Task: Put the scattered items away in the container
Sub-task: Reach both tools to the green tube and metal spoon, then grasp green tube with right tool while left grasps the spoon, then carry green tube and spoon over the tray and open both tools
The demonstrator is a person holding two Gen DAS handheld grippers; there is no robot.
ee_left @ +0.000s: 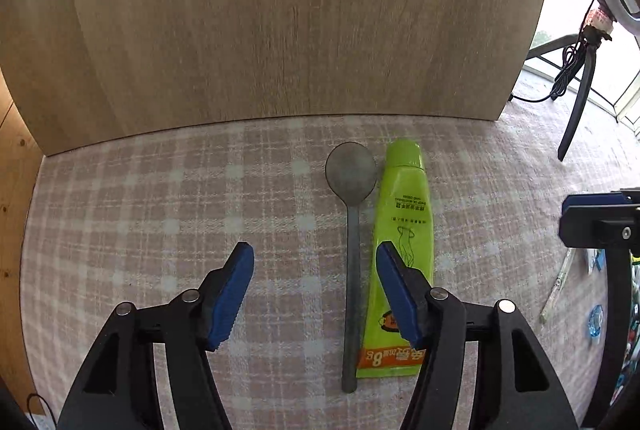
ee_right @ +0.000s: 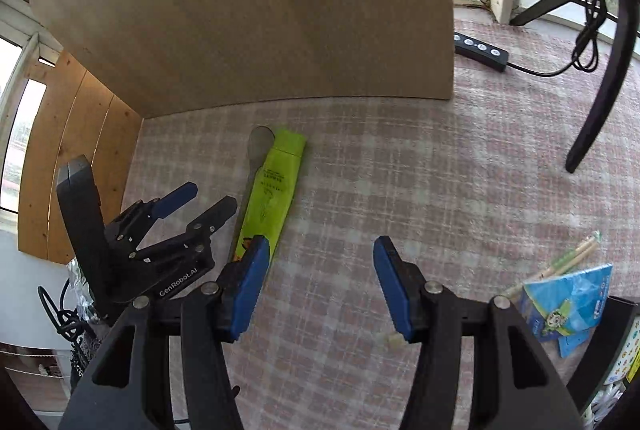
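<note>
Two scattered items, a grey spoon [ee_left: 351, 230] and a green tube [ee_left: 404, 250], lie side by side, touching, on the checked cloth [ee_left: 160, 213] before a wooden board [ee_left: 280, 21]. The left gripper [ee_left: 316, 290] hovers above the spoon handle, jaws apart and empty; the right gripper [ee_right: 320, 286] hangs beside the tube, jaws apart over bare cloth.

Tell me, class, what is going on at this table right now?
A person holds a two-finger tool in each hand above a checked tablecloth. The left tool hangs open over a grey spoon lying right beside a green tube; neither is gripped. The right tool is open too, over bare cloth, holding nothing. Chopsticks and a blue packet lie off to the right. Nothing here has been picked up yet.
</note>
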